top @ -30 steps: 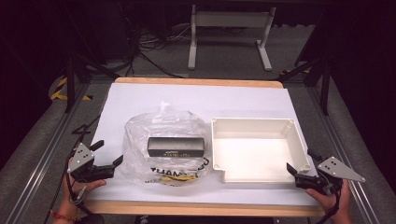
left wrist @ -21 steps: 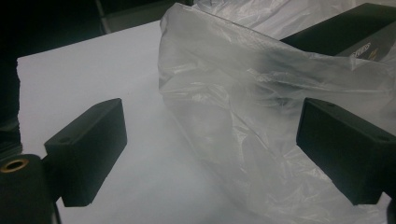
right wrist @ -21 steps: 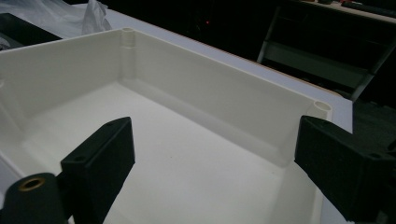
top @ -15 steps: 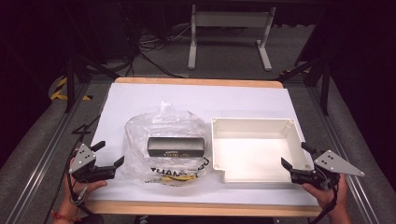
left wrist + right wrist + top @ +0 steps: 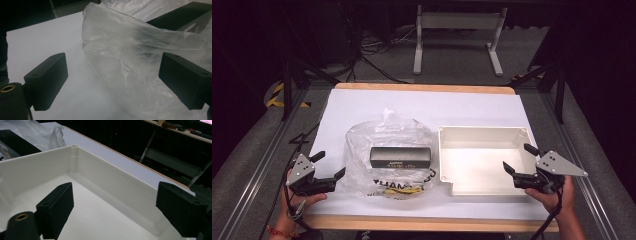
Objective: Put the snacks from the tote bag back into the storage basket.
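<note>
Two grippers frame the work, and reading from the left: the left gripper (image 5: 328, 169) sits at the near left of the table (image 5: 422, 88), jaws spread wide with nothing pinched, in the same spot as a second ago; in the left gripper view its right jaw overlaps the crumpled edge of the clear plastic bag (image 5: 140, 62), though the pads do not press on it. Just right of it the bag (image 5: 387, 155) lies at the middle of the white sheet, with the black box (image 5: 400, 157) lying flat inside it, long side across the table. Right of the bag, touching or nearly so, stands the white tray (image 5: 482, 133), bare inside. At the near right the right gripper (image 5: 520, 157) has come in from the table's corner and now hangs over the tray's right wall; its jaws have just been closing somewhat yet stand well apart, and the right gripper view shows the tray's wall (image 5: 120, 182) between them, ungripped. That advance suggests the tray is about to be steadied while the bag is worked open, a judgement only
</note>
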Available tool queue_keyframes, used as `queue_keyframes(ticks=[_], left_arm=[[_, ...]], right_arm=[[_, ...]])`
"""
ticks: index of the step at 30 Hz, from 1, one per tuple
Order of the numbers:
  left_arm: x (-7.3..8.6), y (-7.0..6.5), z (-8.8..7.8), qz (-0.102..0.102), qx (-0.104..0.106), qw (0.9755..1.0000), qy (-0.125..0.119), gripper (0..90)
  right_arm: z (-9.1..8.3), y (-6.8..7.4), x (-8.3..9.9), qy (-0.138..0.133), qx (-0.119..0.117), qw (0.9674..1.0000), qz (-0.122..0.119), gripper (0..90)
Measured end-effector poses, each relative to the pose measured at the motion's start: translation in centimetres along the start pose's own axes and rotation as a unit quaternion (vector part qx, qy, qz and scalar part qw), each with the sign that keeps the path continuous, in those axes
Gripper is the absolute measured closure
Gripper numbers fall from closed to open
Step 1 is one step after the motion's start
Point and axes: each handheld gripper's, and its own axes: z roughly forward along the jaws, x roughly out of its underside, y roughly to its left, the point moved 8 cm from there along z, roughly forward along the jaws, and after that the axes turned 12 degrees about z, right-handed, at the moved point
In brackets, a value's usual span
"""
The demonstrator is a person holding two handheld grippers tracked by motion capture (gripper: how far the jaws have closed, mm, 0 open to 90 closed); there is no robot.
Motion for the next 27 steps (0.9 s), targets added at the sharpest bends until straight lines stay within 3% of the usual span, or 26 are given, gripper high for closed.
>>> queue_keyframes(ticks=[12,18,27], left_arm=[[0.1,0.0,0.0,-0.002,0.002,1.0000,0.001,9.6],[0.1,0.0,0.0,-0.001,0.002,1.0000,0.002,9.7],[0.1,0.0,0.0,-0.002,0.004,1.0000,0.001,9.7]], right_arm=[[2.6,1.4,-1.6,0.006,-0.019,0.9997,-0.017,19.9],[4.5,3.1,-2.3,0.020,-0.055,0.9975,-0.039,25.2],[7.4,5.4,-3.8,0.034,-0.097,0.9924,-0.068,25.3]])
